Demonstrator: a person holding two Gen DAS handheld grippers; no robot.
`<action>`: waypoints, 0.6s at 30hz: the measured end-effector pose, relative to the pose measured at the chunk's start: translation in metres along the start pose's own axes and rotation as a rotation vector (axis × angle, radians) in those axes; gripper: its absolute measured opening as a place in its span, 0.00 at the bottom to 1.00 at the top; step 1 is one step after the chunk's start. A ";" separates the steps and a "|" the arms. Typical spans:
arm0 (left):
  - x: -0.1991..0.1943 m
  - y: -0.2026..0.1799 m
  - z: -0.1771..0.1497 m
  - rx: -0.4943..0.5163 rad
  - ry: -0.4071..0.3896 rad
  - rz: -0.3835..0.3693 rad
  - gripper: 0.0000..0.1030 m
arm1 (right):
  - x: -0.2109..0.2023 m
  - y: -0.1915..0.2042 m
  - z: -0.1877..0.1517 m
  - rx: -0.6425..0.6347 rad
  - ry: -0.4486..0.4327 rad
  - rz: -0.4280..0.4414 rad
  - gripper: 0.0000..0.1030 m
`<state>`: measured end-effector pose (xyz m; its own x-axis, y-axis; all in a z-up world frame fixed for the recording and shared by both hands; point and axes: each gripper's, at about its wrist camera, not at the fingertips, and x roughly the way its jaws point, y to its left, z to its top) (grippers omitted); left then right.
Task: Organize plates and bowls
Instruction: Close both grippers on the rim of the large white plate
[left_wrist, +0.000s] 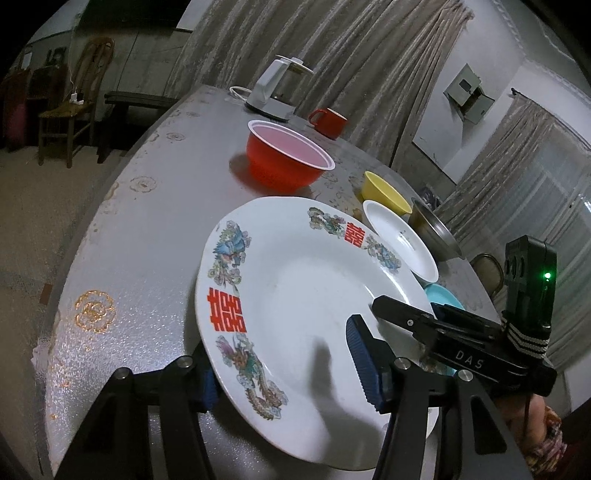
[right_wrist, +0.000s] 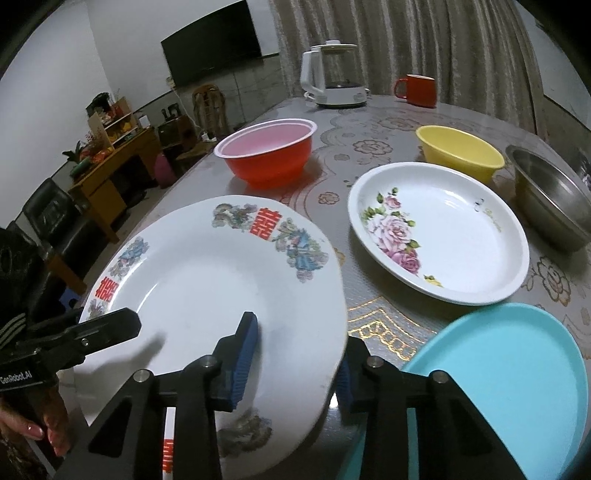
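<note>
Blue plate (right_wrist: 509, 373) — cut off by the frame's bottom edge; steel bowl (right_wrist: 550, 195) cropped right.

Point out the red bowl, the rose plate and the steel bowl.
red bowl (right_wrist: 275, 162): right wrist view, on its outer wall.
rose plate (right_wrist: 454, 236): right wrist view, on its white middle.
steel bowl (right_wrist: 546, 192): right wrist view, on its inner wall.

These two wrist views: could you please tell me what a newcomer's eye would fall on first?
The large white plate with red double-happiness characters and dragons fills the foreground, its rim straddled on opposite sides by the left tool and the right tool. Behind it sits a bright red bowl with a pink inside, and at the right a rose-patterned plate and a turquoise plate.
</note>
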<state>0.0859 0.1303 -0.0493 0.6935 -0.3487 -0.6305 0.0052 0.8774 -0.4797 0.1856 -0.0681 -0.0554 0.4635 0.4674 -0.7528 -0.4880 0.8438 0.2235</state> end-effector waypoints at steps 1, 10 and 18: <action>0.000 0.000 0.000 0.001 0.000 0.001 0.57 | 0.000 0.000 0.000 0.003 -0.001 0.002 0.37; 0.002 -0.005 0.000 0.026 0.007 0.022 0.57 | 0.000 -0.002 0.000 -0.003 -0.009 0.010 0.36; -0.001 -0.007 -0.006 0.046 0.012 0.022 0.51 | -0.004 -0.007 -0.004 0.038 -0.008 0.040 0.29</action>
<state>0.0808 0.1224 -0.0491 0.6852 -0.3331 -0.6477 0.0232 0.8988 -0.4377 0.1841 -0.0768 -0.0570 0.4503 0.5028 -0.7379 -0.4778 0.8338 0.2766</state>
